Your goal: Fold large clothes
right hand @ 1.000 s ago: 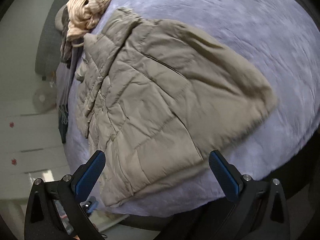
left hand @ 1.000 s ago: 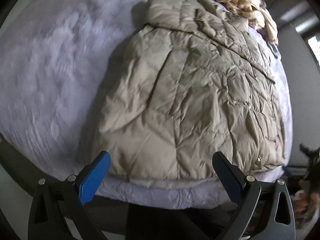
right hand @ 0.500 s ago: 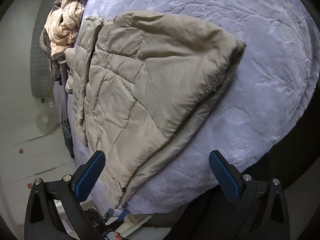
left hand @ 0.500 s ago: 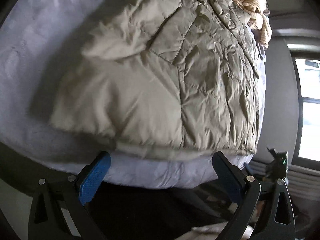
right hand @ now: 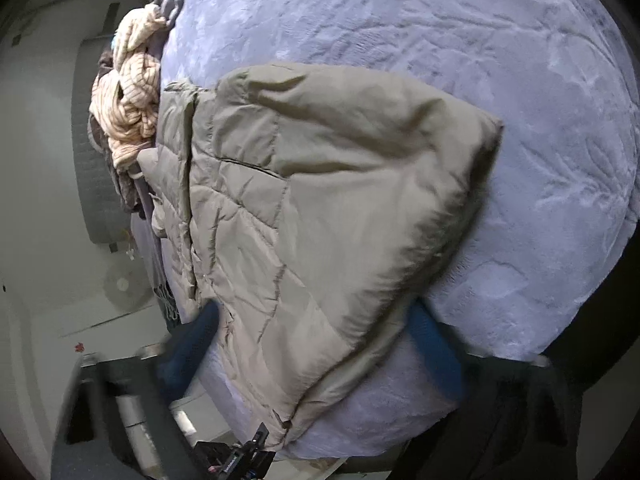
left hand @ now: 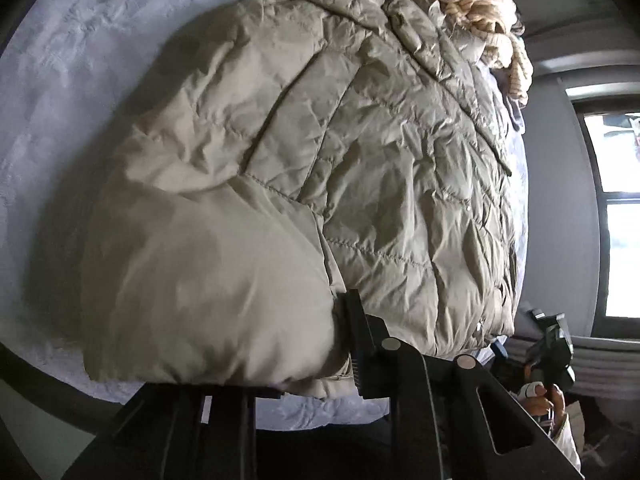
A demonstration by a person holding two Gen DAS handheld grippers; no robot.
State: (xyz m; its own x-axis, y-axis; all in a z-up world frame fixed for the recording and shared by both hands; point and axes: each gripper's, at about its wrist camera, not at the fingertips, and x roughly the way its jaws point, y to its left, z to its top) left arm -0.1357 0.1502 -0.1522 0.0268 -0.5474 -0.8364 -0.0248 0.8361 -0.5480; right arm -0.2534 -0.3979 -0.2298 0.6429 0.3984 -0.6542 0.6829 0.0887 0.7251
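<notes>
One beige quilted jacket [left hand: 304, 184] lies at the near edge of the lavender bedspread [right hand: 460, 24], its hem pinched in the left gripper [left hand: 352, 344], the blurred right gripper [right hand: 316, 344] spread wide around the other corner, striped clothes [right hand: 128, 112] heaped at the far edge.

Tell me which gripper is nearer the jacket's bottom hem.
Left. The left gripper is shut on the puffer jacket at its hem. The right gripper is open, fingers either side of the hem's corner, not yet gripping; motion blur hides any contact.
</notes>
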